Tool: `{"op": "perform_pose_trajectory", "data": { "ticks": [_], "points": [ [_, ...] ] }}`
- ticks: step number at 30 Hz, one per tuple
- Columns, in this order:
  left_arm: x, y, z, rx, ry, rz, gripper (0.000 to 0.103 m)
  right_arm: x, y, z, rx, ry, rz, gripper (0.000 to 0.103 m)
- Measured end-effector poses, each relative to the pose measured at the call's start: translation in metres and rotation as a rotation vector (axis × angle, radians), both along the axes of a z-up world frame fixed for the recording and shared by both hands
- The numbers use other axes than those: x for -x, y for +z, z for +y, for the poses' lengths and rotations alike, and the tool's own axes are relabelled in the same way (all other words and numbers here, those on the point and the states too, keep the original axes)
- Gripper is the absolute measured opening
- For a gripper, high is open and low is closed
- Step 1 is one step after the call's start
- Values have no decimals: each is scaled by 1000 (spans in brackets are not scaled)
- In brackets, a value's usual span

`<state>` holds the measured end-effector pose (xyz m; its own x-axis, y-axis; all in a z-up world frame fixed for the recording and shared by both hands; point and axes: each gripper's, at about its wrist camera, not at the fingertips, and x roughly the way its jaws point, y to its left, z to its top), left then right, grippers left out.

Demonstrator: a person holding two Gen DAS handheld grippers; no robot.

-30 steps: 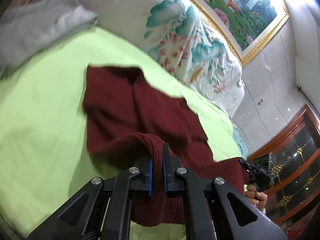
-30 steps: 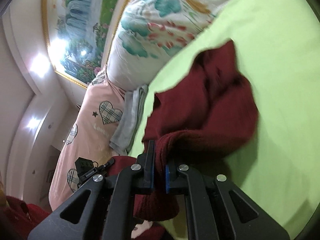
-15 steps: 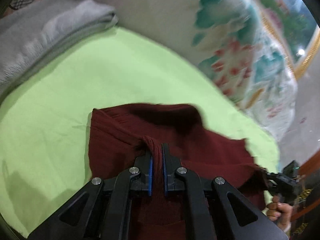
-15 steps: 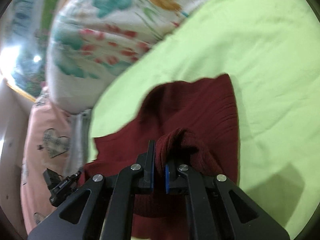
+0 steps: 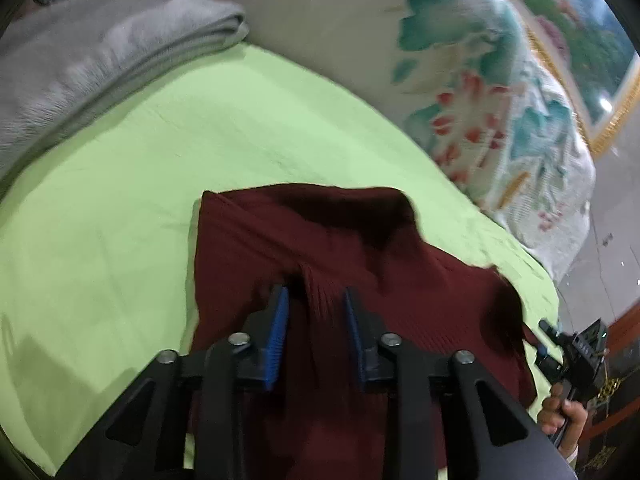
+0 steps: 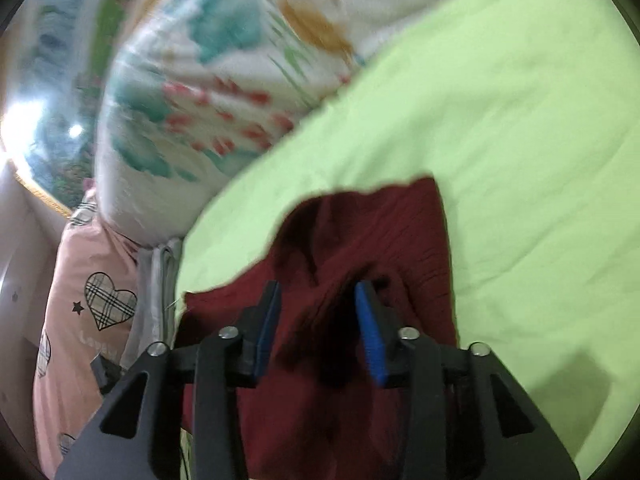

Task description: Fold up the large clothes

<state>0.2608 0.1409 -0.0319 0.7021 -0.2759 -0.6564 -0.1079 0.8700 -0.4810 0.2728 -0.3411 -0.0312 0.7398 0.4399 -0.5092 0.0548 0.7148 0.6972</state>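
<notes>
A dark red knit garment (image 5: 328, 248) lies folded on the light green bed sheet (image 5: 140, 168). My left gripper (image 5: 314, 300) is open just above it, a ridge of red fabric standing loose between the blue pads. In the right wrist view the same garment (image 6: 384, 240) lies on the sheet (image 6: 520, 140), and my right gripper (image 6: 318, 300) is open over it, with a bunched fold between the pads. The right gripper's body and the hand holding it show in the left wrist view (image 5: 576, 356).
A folded grey garment (image 5: 88, 52) lies at the back left of the bed. A floral pillow (image 5: 460, 80) lies beyond the red garment, also in the right view (image 6: 224, 80). A pink heart-print pillow (image 6: 80, 312) is at left. A framed painting (image 5: 592, 32) hangs on the wall.
Both grippers lowered the red garment onto the sheet and then opened, letting go of the fabric they were shut on. The garment now rests flat with small ridges where it was pinched.
</notes>
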Motion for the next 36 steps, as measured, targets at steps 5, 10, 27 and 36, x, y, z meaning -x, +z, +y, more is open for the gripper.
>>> {"op": "perform_pose_trajectory", "data": {
  "ticks": [5, 10, 27, 36],
  "points": [
    [27, 3, -55, 45, -171, -20, 30, 16, 19, 63, 131, 222, -65, 42],
    [2, -12, -120, -56, -321, 9, 32, 0, 4, 131, 283, 443, -27, 42],
    [-81, -46, -14, -51, -62, 60, 2, -95, -37, 24, 257, -61, 147, 4],
    [-60, -33, -5, -106, -39, 64, 4, -76, 18, 100, 344, 293, -5, 15]
  ]
}}
